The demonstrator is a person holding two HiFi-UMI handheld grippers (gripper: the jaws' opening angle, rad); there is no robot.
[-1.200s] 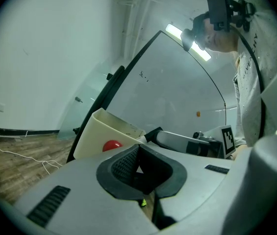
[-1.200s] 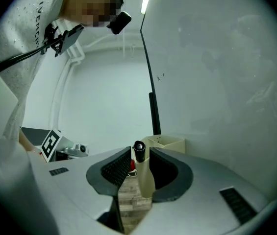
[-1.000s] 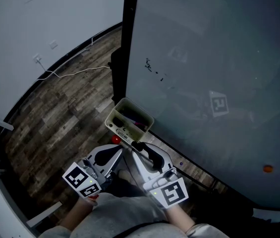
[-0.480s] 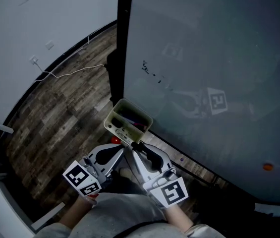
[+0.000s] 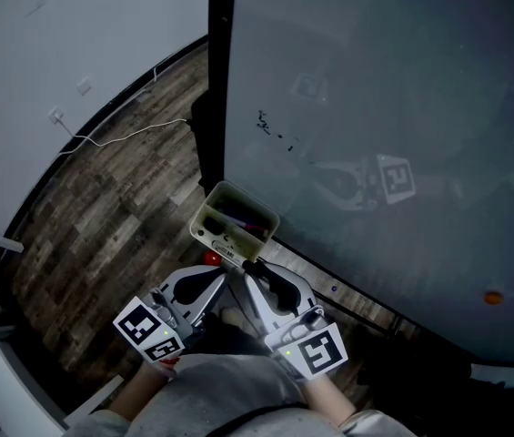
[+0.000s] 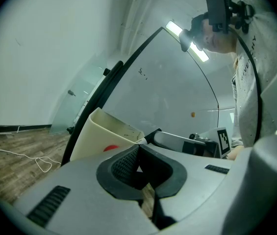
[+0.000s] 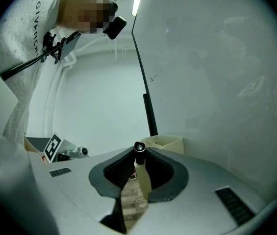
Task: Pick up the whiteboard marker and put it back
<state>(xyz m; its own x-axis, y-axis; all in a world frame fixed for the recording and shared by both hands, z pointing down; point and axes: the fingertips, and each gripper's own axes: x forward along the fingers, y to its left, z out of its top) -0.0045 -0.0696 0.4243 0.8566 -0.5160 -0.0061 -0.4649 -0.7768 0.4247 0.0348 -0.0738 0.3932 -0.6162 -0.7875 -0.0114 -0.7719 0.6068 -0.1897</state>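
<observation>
The whiteboard marker, white with a black cap, stands between the jaws of my right gripper. The jaws are closing and their tips lie against the cap on both sides. In the head view the right gripper reaches to the ledge just below a beige bin at the whiteboard's lower left corner. My left gripper sits beside it, level. Its jaw tips meet with nothing between them in the left gripper view.
The bin holds dark pens, and a small red thing lies at its foot. The board's black frame post rises at the left. A white cable trails over the wood floor. An orange magnet sticks to the board at the right.
The head view has drifted a little, so the board and bin sit slightly further left. Both grippers stay where they were by the bin.
</observation>
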